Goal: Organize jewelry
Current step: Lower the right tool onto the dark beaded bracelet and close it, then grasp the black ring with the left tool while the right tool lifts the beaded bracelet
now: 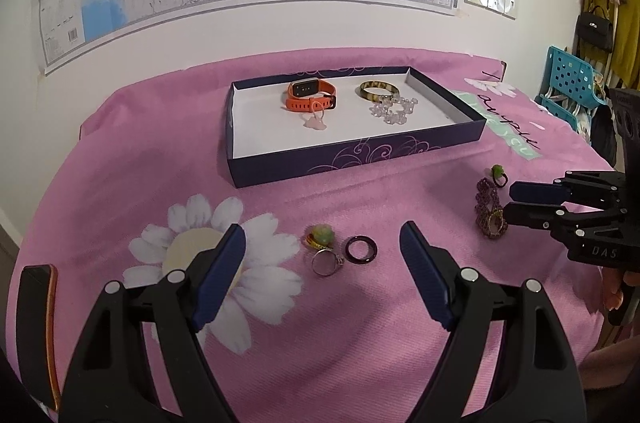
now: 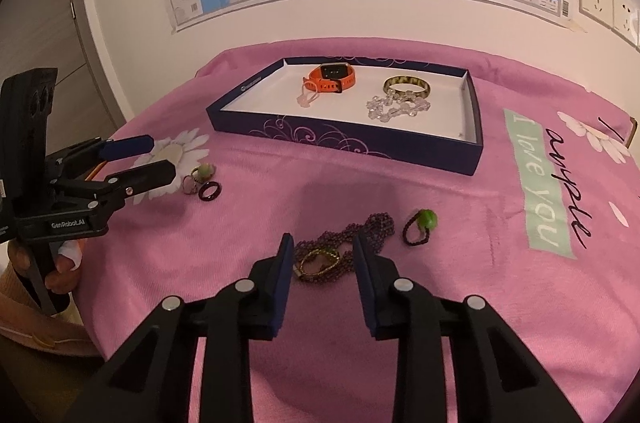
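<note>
A dark blue box with a white inside holds an orange watch, a tortoiseshell bangle, a clear bead bracelet and a pink charm. On the pink cloth lie a green-stone ring, a silver ring and a black ring, just ahead of my open left gripper. My right gripper is open, its fingers on either side of a purple bead necklace. A green-bead ring lies right of it.
A map hangs on the wall behind the table. A blue plastic rack and hanging bags stand at the far right. A dark object with an orange edge lies at the cloth's left edge.
</note>
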The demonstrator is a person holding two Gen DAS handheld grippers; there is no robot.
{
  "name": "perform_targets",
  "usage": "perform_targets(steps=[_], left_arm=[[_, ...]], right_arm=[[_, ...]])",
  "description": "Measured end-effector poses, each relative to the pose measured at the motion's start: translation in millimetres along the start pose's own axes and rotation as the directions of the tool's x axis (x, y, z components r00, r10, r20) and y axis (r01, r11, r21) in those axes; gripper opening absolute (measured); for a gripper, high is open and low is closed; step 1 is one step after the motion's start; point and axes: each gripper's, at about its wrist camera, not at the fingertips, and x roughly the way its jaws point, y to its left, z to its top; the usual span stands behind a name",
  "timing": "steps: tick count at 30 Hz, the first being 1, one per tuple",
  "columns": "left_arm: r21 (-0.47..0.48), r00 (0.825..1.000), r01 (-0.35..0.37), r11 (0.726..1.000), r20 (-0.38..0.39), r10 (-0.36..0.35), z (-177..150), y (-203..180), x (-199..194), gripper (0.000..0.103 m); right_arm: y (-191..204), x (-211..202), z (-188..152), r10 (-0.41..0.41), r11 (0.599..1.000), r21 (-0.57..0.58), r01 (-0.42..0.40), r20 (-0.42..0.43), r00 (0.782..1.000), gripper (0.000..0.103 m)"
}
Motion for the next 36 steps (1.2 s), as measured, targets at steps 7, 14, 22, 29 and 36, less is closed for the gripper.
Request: perform_targets(steps=[7, 14, 22, 29, 36], left_arm=[[-0.007, 1.000, 0.005, 1.000, -0.008, -0.005, -0.7, 0.4, 1.7, 0.078], [-0.010, 1.000, 0.013, 1.000, -0.012, -0.013, -1.2, 1.0, 2.7, 0.078], [0.004, 0.999, 0.033, 0.999, -0.024, -0.033, -2.5, -2.5, 4.5, 0.075], [0.027, 0.988, 0.143, 0.989, -0.069, -0.140, -3.1, -15.8, 10.5, 0.050], [0.012, 0.973, 0.201, 0.980, -0.118, -0.198, -3.4, -22.7, 21.5, 0.041]], right_arm=[[1.1, 3.8, -1.1, -0.007, 1.000, -0.001, 0.007, -0.012, 1.000, 0.023], [-19.6, 12.8, 5.9, -0.048, 0.996, 0.074, 0.051, -0.047, 0.998, 0.023], [-25.5, 27.9, 10.6, -0.065, 0.994, 0.086, 0.072, -0.080, 0.995, 0.020], [-25.5, 23.6, 12.3, -0.047, 0.996, 0.079, 0.051, -0.059, 0.997, 0.008], [-20.3, 0.5, 20.5, 0.006, 0.997, 0.074, -0.008, 0.024, 1.000, 0.008]])
